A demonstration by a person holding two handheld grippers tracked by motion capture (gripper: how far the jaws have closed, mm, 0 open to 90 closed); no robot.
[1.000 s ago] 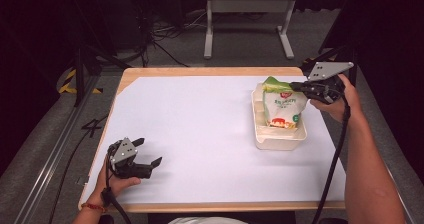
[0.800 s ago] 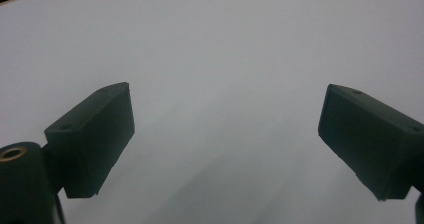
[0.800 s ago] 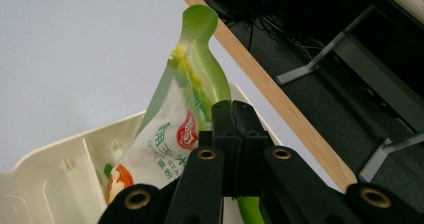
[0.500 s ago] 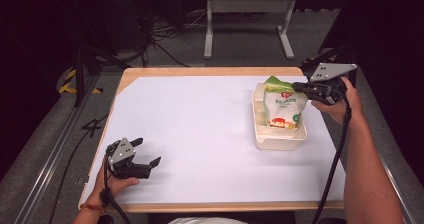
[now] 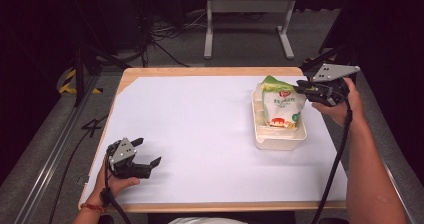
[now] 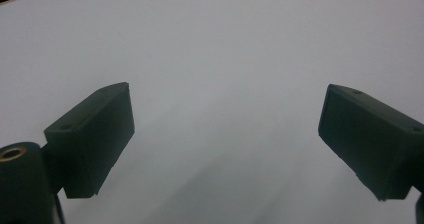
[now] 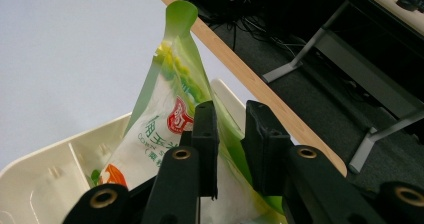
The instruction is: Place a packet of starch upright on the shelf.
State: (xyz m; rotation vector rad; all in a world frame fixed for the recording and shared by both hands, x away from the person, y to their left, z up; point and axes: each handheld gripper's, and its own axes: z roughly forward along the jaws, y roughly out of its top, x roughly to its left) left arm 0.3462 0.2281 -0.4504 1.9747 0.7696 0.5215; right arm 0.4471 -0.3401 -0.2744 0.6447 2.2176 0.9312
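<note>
Two grippers in play, but only the right gripper (image 5: 303, 88) is on anything: its jaws are pinched on the right edge of the green-and-white snack pouch (image 5: 281, 105), up near the top seal, which the right gripper view shows with the film caught between the two black jaws (image 7: 230, 149). Pouch stands roughly upright, long axis near vertical with the top leaning a bit to the far side, its bottom sitting inside the cream tray (image 5: 260, 136) at the right-far part of the worktop (image 5: 200, 129). Tray has inner dividers; cannot tell which compartment the pouch base is in. Right gripper comes at the pouch from the right, jaws pointing left across the worktop, hand just beside the tray's far-right corner. Left gripper (image 5: 149, 154) rests at the near-left of the worktop, well apart from tray and pouch, jaws spread wide with nothing between them, only white surface ahead (image 6: 225, 149). Right hand is clearly the nearer one, so any lift or lowering of the pouch likely runs along that vertical axis, straight up out of or down into the tray
</note>
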